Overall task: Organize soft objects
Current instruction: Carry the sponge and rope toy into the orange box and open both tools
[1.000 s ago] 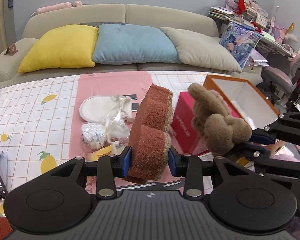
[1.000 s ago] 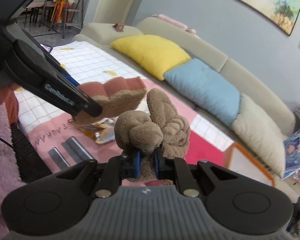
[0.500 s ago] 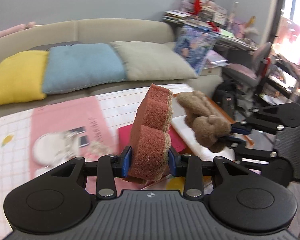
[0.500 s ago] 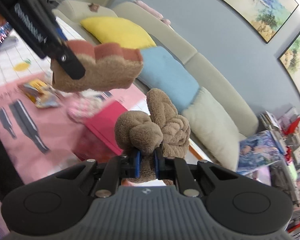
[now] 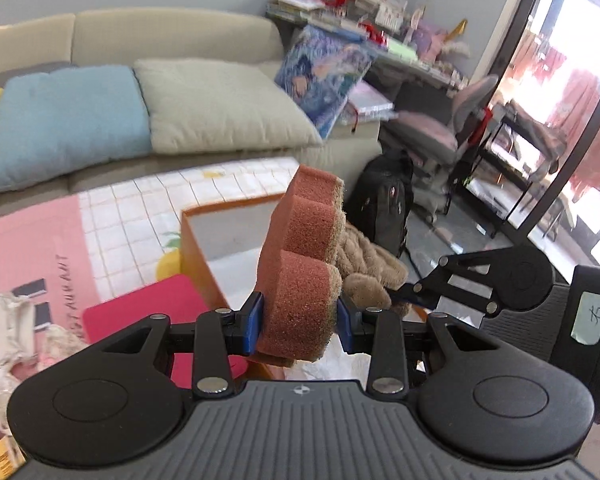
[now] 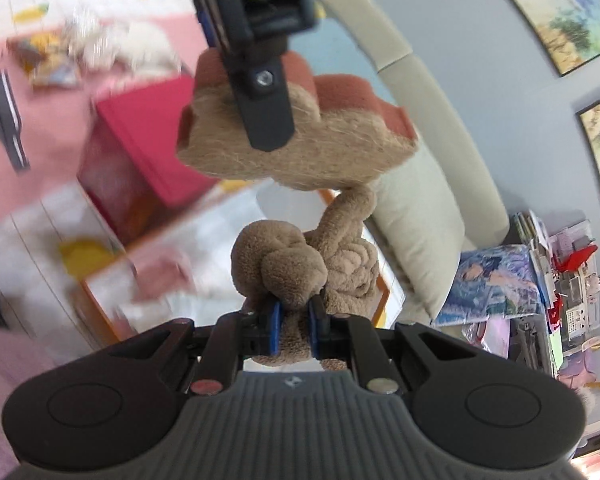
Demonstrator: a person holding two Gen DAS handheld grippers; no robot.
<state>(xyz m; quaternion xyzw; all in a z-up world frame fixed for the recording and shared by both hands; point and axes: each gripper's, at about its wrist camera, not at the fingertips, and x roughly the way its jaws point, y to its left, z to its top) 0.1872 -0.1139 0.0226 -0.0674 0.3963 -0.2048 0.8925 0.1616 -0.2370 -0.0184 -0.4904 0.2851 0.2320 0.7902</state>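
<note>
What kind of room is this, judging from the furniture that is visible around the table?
Most likely a home living room that also serves as a study. A beige sofa with a blue cushion stands behind the table, a cluttered desk with a pink office chair sits beside it, and framed paintings hang on the wall.

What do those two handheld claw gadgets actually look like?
The left claw and right claw look alike: matte black plastic, ribbed grey centre, two round lobes, silver rivets, blue pads on the fingertips. A pale handwritten sticker marks one body.
</note>
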